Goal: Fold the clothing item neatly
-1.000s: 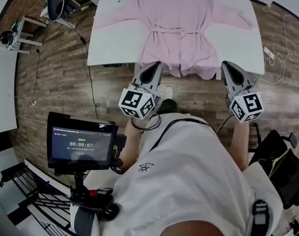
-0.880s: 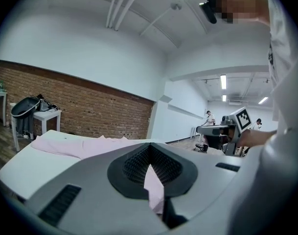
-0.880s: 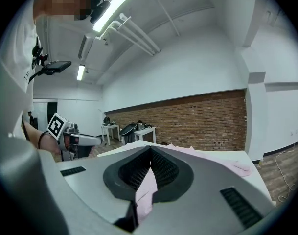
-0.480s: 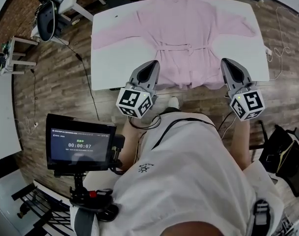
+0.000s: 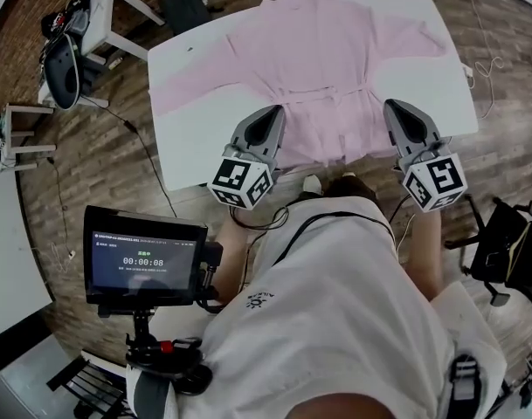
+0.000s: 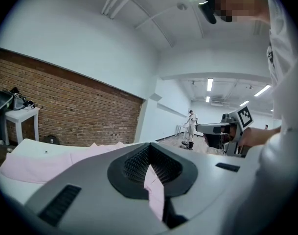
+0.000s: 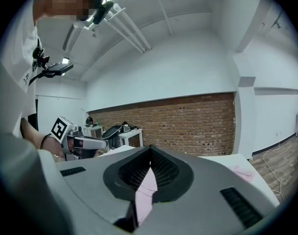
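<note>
A pink robe (image 5: 322, 59) lies spread flat on the white table (image 5: 191, 133), sleeves out to both sides and its belt tied at the waist. My left gripper (image 5: 271, 114) hovers by the robe's near left hem, jaws shut with nothing in them. My right gripper (image 5: 394, 110) hovers by the near right hem, also shut and empty. In the left gripper view the shut jaws (image 6: 149, 151) point over the robe (image 6: 46, 164). The right gripper view has the shut jaws (image 7: 149, 155) level with the tabletop, and a pink sleeve (image 7: 244, 170) shows at the right.
A monitor (image 5: 145, 260) on a stand sits at my lower left. A chair (image 5: 63, 55) and small white tables (image 5: 108, 11) stand left of the table. Cables trail over the wood floor (image 5: 100, 173). A black chair (image 5: 510, 251) is at the right.
Both grippers have come forward from the table's near edge to the robe's hem, still shut. The view has shifted, so the table sits lower and nearer.
</note>
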A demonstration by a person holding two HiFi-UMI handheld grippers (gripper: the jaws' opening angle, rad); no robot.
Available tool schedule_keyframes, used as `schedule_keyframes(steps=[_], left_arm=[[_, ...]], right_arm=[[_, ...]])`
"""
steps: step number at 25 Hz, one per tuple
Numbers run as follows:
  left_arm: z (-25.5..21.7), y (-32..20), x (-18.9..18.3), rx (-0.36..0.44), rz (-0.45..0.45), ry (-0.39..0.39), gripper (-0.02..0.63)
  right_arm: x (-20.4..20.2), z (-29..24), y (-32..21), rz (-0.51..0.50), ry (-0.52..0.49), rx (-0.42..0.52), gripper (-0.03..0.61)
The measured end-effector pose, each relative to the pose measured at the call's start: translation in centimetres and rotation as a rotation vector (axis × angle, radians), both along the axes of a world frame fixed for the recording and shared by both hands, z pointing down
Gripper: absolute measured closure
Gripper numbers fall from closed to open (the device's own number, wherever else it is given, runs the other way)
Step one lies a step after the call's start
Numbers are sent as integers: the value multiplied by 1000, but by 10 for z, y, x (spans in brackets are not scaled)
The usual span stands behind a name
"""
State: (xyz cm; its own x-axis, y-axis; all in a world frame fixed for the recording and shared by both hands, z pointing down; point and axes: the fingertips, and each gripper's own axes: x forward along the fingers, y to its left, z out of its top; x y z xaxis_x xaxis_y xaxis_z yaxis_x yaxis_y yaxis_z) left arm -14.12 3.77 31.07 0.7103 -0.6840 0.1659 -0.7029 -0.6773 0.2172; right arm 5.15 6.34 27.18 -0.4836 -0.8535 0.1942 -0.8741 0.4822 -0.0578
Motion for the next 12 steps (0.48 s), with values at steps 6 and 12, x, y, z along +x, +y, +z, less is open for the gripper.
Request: schedule_keyframes(steps=[6, 12], left_arm=[[-4, 3, 23, 0, 66, 10, 611], [-6, -12, 47, 11, 96, 0, 611]], right_arm=[[2, -2, 8, 16, -4, -3, 575], [13, 5, -6, 33, -30, -10, 575]])
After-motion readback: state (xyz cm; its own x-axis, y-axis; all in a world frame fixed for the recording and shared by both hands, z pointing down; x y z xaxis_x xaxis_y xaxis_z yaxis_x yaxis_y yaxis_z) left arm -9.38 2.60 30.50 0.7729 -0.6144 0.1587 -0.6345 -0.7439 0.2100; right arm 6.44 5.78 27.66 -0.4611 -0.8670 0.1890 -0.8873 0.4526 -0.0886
